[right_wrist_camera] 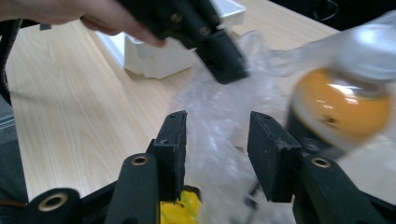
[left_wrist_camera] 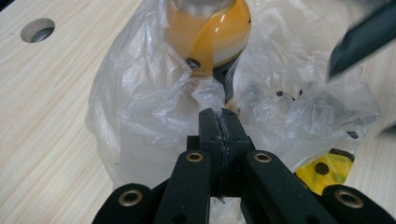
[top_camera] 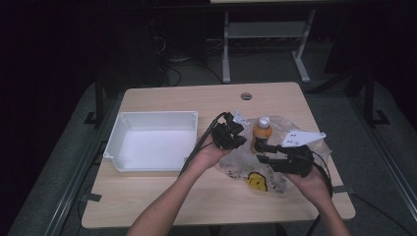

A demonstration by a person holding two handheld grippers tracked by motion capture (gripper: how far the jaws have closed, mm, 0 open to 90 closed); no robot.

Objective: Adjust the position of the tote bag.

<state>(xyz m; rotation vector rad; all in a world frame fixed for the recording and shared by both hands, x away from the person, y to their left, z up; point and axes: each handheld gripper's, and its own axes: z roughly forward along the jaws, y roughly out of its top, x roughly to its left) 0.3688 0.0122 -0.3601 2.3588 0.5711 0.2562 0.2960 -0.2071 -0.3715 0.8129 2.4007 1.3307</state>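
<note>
Upright, bottle [top_camera: 262,133] w/ cap up, in plastic bag [top_camera: 246,162].

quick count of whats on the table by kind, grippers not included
bottle: 1
clear plastic bag: 1
white bin: 1
yellow packet: 1
total: 4

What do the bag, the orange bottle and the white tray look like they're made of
The bag looks like thin clear plastic film: see-through, crinkled, glossy. The orange bottle seems clear glossy plastic or glass holding orange liquid, with a pale cap; which one is hard to tell. The white tray looks like rigid, smooth moulded plastic.
</note>
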